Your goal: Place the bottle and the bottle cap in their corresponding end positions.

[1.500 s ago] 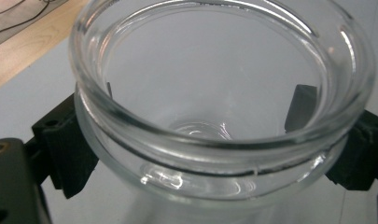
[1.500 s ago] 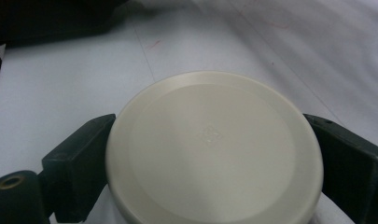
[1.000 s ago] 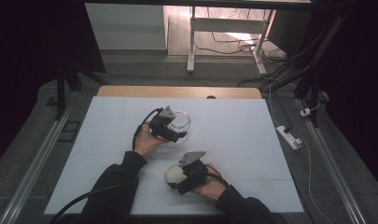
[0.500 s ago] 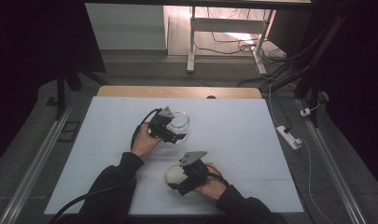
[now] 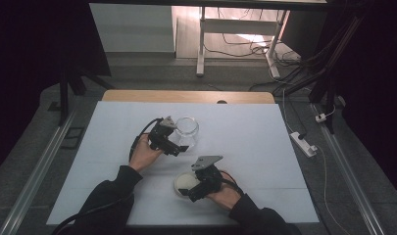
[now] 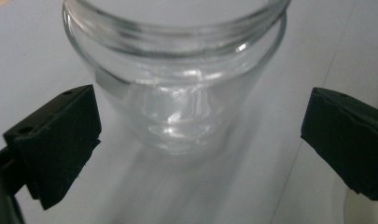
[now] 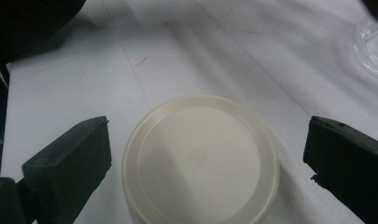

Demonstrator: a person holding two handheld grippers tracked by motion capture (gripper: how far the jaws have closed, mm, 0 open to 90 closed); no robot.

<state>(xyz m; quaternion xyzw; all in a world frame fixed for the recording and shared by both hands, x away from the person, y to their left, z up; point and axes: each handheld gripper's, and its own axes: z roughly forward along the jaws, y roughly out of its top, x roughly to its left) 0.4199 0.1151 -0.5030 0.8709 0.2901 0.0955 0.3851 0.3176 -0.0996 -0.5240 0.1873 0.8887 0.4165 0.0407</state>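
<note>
Two hands come up from frame bottom in high view, forearms angled inward. Left gripper (image 5: pixel 182 143) sits mid-frame by the jar (image 5: pixel 187 131), jaws wide w/ the jar between them, not touching. Right gripper (image 5: pixel 186 188) lower centre, jaws wide either side of the lid (image 5: pixel 185 183), no contact. Jar: clear glass, round, threaded rim, upright. Lid: cream plastic disc, smooth, flat on the white table (image 5: pixel 264 147).

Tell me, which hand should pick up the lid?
The right one, probably. Its tongs are open on either side of the cream lid, while the left tongs are open at the glass jar.
</note>
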